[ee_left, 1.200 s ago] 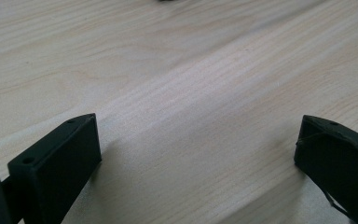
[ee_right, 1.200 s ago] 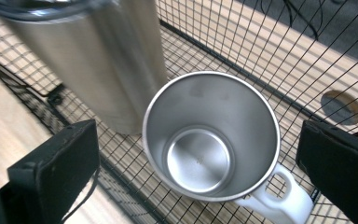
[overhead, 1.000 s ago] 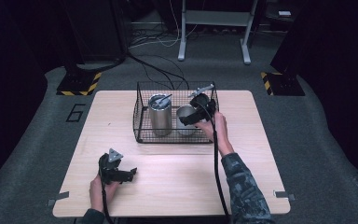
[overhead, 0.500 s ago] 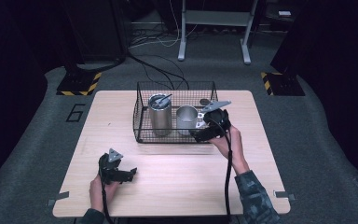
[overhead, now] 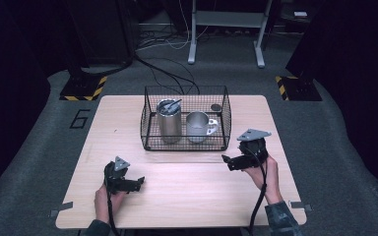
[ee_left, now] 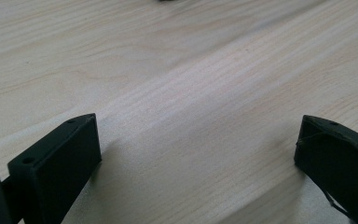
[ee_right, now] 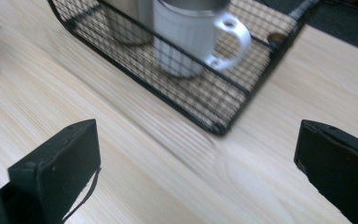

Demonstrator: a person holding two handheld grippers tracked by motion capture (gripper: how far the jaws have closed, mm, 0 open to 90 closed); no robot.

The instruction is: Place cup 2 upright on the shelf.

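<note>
Jaws of our right gripper (overhead: 229, 162) stand spread wide and empty, as the right gripper view shows with bare wood between them; a second ago this gripper was up at the basket beside the mug, and half a second ago it had only begun to draw off, so it has now pulled clear toward five o'clock of the basket. We read that as the placing being done: the white ribbed metal mug (overhead: 197, 127) with its looped handle stands upright inside the black wire mesh basket (overhead: 223, 142), at the basket's right half, just beside the tall brushed-steel tumbler (overhead: 169, 121) at its nine o'clock. In the right gripper view the mug (ee_right: 193, 32) sits behind the basket's near wall (ee_right: 223, 100), its handle turned toward the corner. Our left gripper (overhead: 139, 182) rests low at seven o'clock on the pale wooden table (overhead: 187, 196), where it has not shifted, its jaws likewise parted with nothing between. Both tools being free and well apart from the basket, we judge the work to be at or near its close.
</note>
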